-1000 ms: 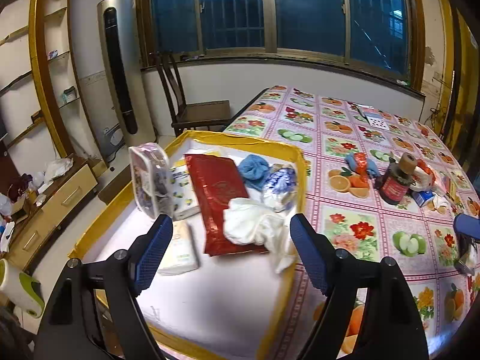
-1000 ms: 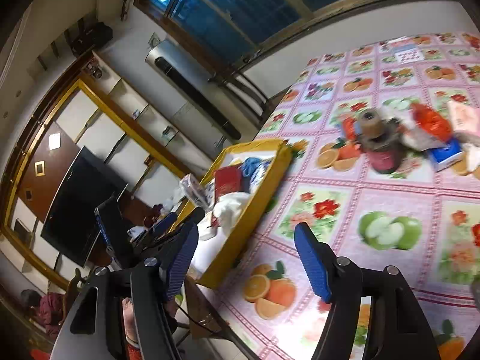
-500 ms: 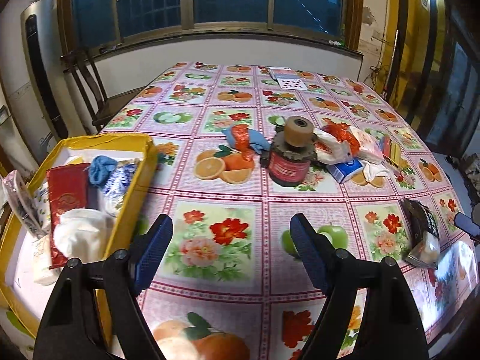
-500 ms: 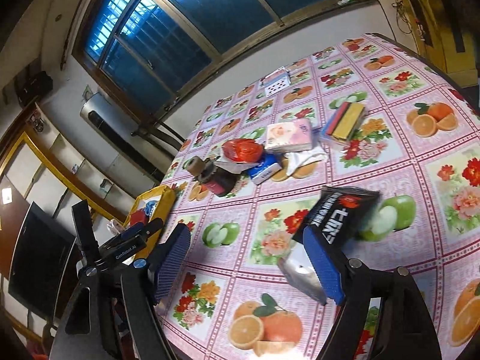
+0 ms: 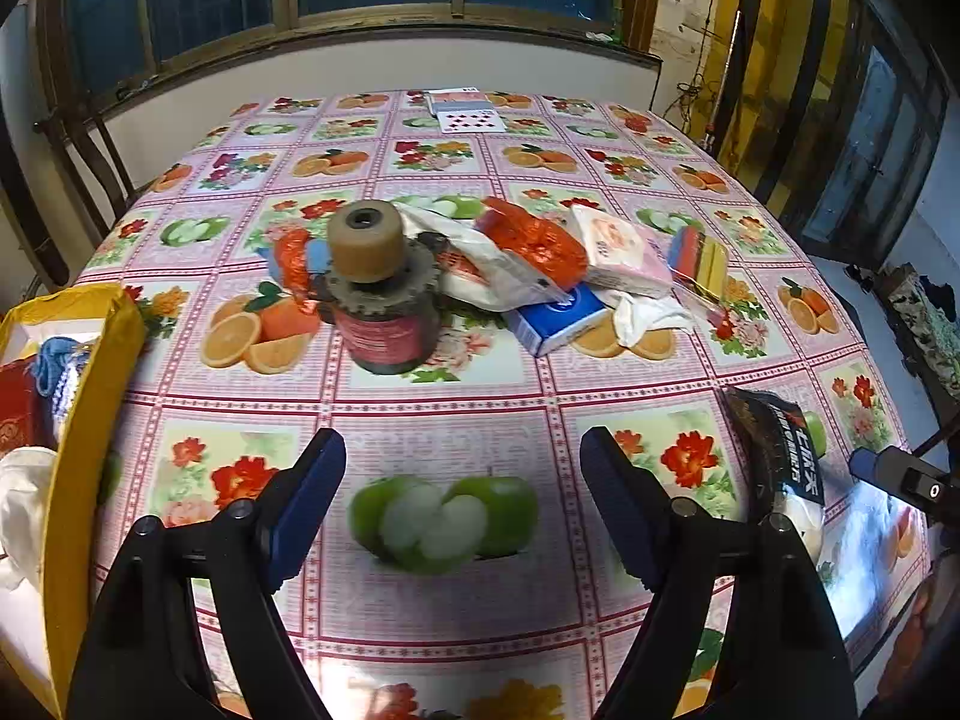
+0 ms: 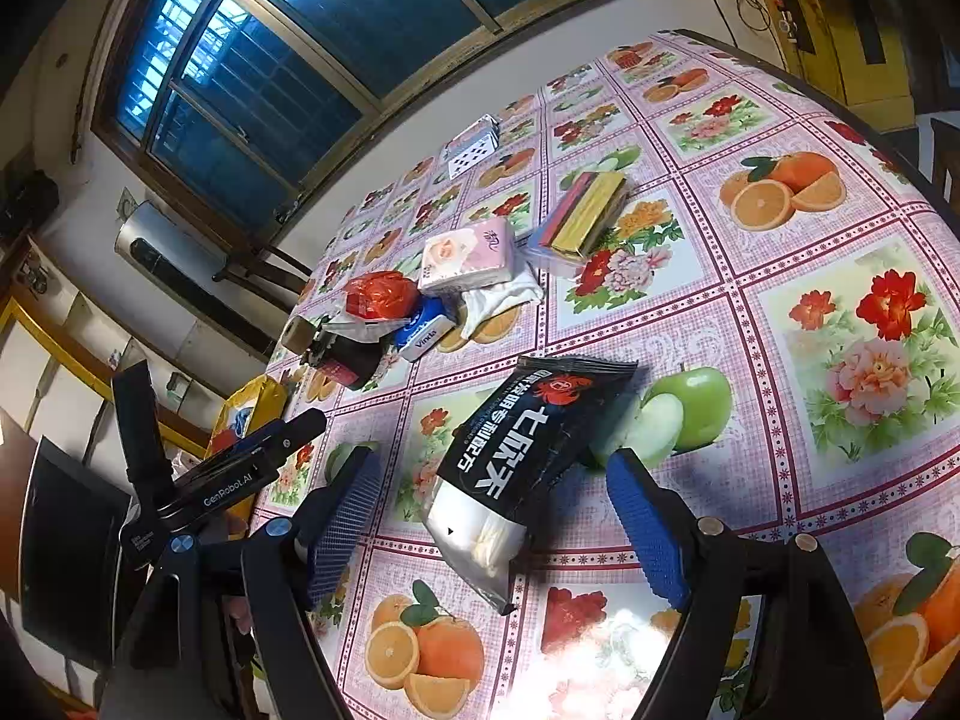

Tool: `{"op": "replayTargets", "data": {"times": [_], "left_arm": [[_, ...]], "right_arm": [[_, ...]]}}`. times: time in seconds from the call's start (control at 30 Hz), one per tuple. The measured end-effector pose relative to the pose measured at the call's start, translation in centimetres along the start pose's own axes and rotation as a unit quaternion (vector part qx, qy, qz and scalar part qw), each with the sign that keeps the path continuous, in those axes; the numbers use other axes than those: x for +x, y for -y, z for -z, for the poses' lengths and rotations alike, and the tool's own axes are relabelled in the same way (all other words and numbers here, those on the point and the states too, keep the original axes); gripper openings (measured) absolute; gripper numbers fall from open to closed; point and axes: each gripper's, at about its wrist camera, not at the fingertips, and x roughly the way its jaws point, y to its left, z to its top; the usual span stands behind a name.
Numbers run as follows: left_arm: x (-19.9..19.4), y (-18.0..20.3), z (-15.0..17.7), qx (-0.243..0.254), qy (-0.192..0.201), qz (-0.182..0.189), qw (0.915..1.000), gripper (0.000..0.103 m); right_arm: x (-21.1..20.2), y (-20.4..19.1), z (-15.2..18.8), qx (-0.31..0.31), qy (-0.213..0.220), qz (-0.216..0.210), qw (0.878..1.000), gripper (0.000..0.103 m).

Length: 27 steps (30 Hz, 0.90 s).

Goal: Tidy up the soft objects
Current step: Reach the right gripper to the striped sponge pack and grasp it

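A black snack pouch point(image 6: 528, 444) with white lettering lies flat on the fruit-print tablecloth, and my right gripper point(image 6: 492, 510) stands open around its near end without touching it. The same pouch point(image 5: 777, 450) shows at the right of the left wrist view. My left gripper point(image 5: 462, 495) hangs open over a printed green apple, holding nothing. Further back lies a cluster: an orange-red bag point(image 5: 534, 237), a pink tissue pack point(image 5: 618, 255), a blue tissue pack point(image 5: 558, 315), a white cloth point(image 5: 645, 315). The yellow tray point(image 5: 90, 396) with soft items sits at the left edge.
A dark jar point(image 5: 384, 312) with a tan roll on top stands mid-table. A coloured striped packet point(image 5: 702, 255) lies right of the cluster, playing cards point(image 5: 468, 114) at the far edge. The other handheld gripper point(image 6: 228, 480) shows at the left of the right wrist view.
Both grippers swung right, away from the yellow tray towards the table's middle. The right one closed in on the black pouch, which now lies between its open fingers.
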Motion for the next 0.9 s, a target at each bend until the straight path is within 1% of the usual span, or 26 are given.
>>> {"op": "replayTargets", "data": {"times": [0.1,0.17,0.23,0.3,0.33,0.4,0.43,0.5,0.53,0.6,0.63,0.7,0.73,0.8,0.83,0.87,0.9], "left_arm": [[0.9,1.9,-0.1,0.008,-0.02,0.028,0.9994,0.081],[1.2,3.2,-0.2,0.018,-0.03,0.044,0.9984,0.081],[1.2,4.5,-0.3,0.026,-0.033,0.058,0.9974,0.081],[1.1,5.7,-0.2,0.034,-0.037,0.072,0.9962,0.081],[1.1,6.3,-0.2,0.04,-0.039,0.075,0.9956,0.081],[1.1,7.2,0.1,0.05,-0.041,0.074,0.9952,0.081],[1.2,7.5,0.2,0.054,-0.043,0.073,0.995,0.081],[1.3,7.9,0.4,0.06,-0.047,0.07,0.9946,0.081],[1.4,7.9,0.4,0.061,-0.048,0.068,0.9946,0.081],[1.6,7.9,0.6,0.062,-0.051,0.064,0.9947,0.081],[1.7,7.8,0.6,0.062,-0.053,0.063,0.9947,0.081],[2.1,7.5,0.6,0.06,-0.057,0.063,0.9946,0.081],[2.2,7.2,0.5,0.057,-0.058,0.062,0.9948,0.081],[2.6,6.8,0.2,0.049,-0.06,0.06,0.9952,0.081],[2.8,6.7,0.1,0.049,-0.063,0.059,0.9951,0.081],[2.9,6.8,-0.1,0.051,-0.065,0.059,0.9949,0.081],[2.9,6.9,-0.2,0.054,-0.064,0.058,0.9948,0.081]], "right_arm": [[-0.5,0.9,-0.6,0.013,0.014,0.003,1.0,0.081],[-0.8,1.4,-1.4,0.021,0.017,0.019,0.999,0.081],[-0.6,1.7,-2.7,0.019,0.018,0.033,0.999,0.083],[0.2,1.7,-4.6,0.015,0.016,0.06,0.998,0.085],[0.7,1.6,-5.6,0.013,0.013,0.065,0.998,0.086],[2.2,1.4,-7.8,0.005,0.002,0.06,0.998,0.086],[3.5,1.4,-9.3,0.007,-0.005,0.071,0.997,0.086],[5.9,1.7,-11.7,0.026,-0.022,0.108,0.994,0.086],[7.2,1.9,-12.6,0.034,-0.03,0.12,0.992,0.086],[10.2,2.1,-14.3,0.037,-0.055,0.158,0.985,0.086],[11.8,2.2,-14.9,0.035,-0.069,0.182,0.98,0.086],[13.9,2.3,-15.7,0.041,-0.083,0.197,0.976,0.086],[14.7,2.5,-16.1,0.044,-0.086,0.201,0.975,0.086],[15.7,2.1,-16.9,0.037,-0.075,0.228,0.97,0.086],[16.2,1.9,-17.3,0.035,-0.076,0.232,0.969,0.086],[16.9,1.7,-17.5,0.029,-0.083,0.236,0.968,0.089],[17.5,1.2,-17.6,0.009,-0.09,0.25,0.964,0.089]]}}
